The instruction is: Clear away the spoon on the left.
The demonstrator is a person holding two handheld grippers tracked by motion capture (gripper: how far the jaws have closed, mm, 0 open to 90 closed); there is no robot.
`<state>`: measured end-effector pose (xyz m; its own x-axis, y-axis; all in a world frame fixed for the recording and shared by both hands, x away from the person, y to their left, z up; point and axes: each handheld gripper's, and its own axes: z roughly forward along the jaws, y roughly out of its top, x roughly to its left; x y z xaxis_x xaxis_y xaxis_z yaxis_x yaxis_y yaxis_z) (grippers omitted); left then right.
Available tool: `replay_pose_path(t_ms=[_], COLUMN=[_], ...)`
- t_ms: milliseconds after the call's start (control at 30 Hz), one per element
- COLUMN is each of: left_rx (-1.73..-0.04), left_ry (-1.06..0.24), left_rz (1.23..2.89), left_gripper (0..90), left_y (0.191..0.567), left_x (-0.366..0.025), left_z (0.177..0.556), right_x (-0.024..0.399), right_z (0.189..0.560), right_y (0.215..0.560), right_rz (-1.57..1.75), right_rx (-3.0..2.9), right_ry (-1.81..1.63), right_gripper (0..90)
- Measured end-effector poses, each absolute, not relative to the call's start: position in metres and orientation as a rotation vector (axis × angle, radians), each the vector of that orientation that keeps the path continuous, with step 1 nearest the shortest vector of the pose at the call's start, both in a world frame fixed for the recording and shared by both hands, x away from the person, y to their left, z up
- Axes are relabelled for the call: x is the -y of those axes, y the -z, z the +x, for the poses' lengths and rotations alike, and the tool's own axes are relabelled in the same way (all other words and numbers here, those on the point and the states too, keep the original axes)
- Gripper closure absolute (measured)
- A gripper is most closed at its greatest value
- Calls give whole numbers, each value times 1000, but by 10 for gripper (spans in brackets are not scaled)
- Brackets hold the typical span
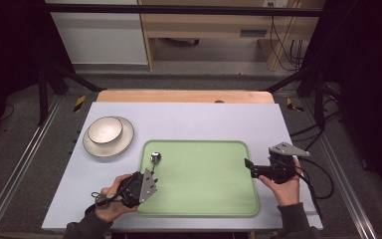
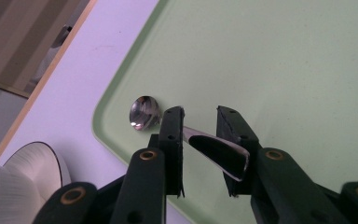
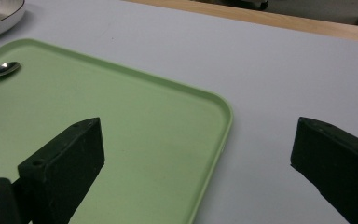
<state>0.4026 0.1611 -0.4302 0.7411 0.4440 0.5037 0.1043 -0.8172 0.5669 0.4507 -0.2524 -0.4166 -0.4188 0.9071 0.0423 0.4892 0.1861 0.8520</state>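
Left hand (image 1: pixel 110 195) sits at the near left corner of the green tray (image 1: pixel 204 199), wrist angled so the left gripper (image 1: pixel 150 172) points toward the far side, over the tray's left edge. Its jaws stand a little apart with the handle of the spoon (image 2: pixel 144 112) running between them; from the left gripper view the handle sits against the left jaw with a gap to the right one, so it looks loose rather than pinched. The spoon lies on the tray near its far left corner, bowl end pointing away.

Right hand (image 1: pixel 284 185) holds the right gripper (image 1: pixel 247 164) level at the tray's right edge, pointing left, jaws spread wide with nothing in them.

The high view also gets the bowl (image 1: pixel 105 129) on its plate (image 1: pixel 124 142), far left on the table (image 1: pixel 189 119). The right gripper view shows the tray's raised rim close up.
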Motion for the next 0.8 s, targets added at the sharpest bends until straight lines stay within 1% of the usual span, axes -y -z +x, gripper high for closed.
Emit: replay_pose_path(t_ms=[467,800], left_rx=[-385,-376], left_ry=[-833,-801], left_rz=[2456,2477], left_gripper=[671,618], left_y=[442,448], left_x=[-157,-155], left_z=[401,401], right_x=[252,252], right_z=[450,451], right_y=[417,417], right_rz=[1302,1305], right_rx=[-1990,-1992], right_ry=[-1149,-1151], right_gripper=[31,31])
